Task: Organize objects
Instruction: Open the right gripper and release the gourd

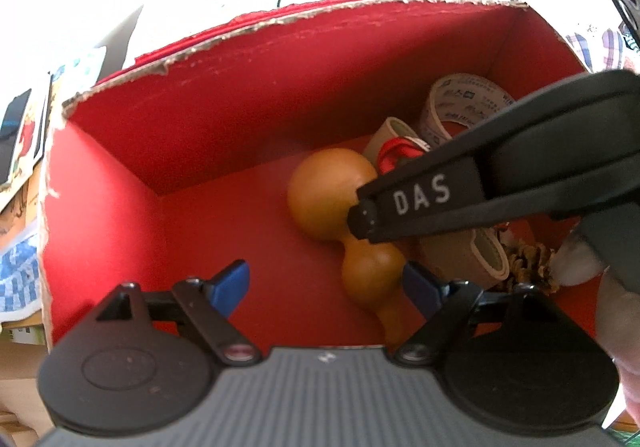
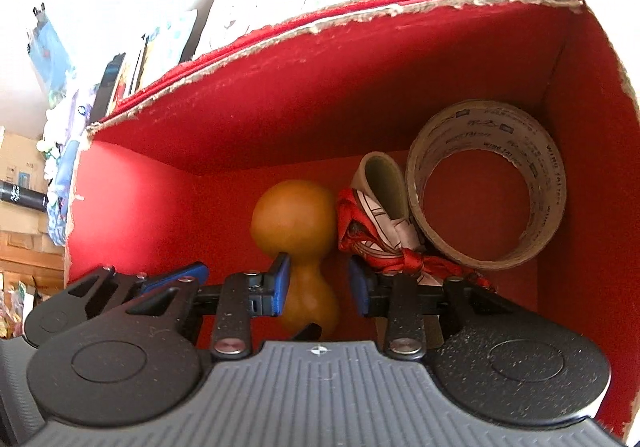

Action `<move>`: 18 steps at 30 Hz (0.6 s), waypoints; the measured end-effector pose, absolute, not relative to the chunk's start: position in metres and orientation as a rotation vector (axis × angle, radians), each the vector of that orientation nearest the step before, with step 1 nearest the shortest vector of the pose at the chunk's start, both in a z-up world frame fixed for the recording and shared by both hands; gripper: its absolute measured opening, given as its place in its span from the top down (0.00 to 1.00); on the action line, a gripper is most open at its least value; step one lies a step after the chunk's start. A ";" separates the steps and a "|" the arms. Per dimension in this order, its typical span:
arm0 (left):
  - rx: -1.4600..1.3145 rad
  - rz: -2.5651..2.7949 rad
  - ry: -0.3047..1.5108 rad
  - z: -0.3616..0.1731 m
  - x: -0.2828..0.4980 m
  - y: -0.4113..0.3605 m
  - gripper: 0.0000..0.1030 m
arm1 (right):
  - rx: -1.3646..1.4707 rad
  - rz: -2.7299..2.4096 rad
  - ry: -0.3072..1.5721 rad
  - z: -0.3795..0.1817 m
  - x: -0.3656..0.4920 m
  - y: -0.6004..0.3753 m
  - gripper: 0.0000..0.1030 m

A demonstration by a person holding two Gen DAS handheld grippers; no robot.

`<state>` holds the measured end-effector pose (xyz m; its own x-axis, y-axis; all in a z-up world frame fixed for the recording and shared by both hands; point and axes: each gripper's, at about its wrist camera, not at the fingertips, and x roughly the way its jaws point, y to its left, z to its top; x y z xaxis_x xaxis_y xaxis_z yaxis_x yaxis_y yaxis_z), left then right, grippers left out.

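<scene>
Nearest, the right hand-held gripper [image 2: 316,289] stands apart, its blue pads either side of the gourd's [image 2: 294,223] narrow waist, not yet clamped. The left hand-held gripper [image 1: 326,285] is also apart, hovering over the gourd's small end. The gourd lies on the floor of the red box [image 2: 320,115], touching a red-and-white cloth [image 2: 376,231]. Beyond, a tape roll [image 2: 486,187] leans in the far corner. Risk: the smooth, rounded gourd could squirt from closing pads, or a pad could snag the cloth.
</scene>
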<state>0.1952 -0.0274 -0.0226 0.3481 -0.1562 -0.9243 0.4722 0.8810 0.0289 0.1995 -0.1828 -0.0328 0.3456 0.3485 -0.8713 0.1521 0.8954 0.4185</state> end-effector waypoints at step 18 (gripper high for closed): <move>0.337 -0.367 1.092 -0.008 0.177 -0.042 0.17 | 0.549 0.074 1.009 -0.008 0.149 -0.213 0.65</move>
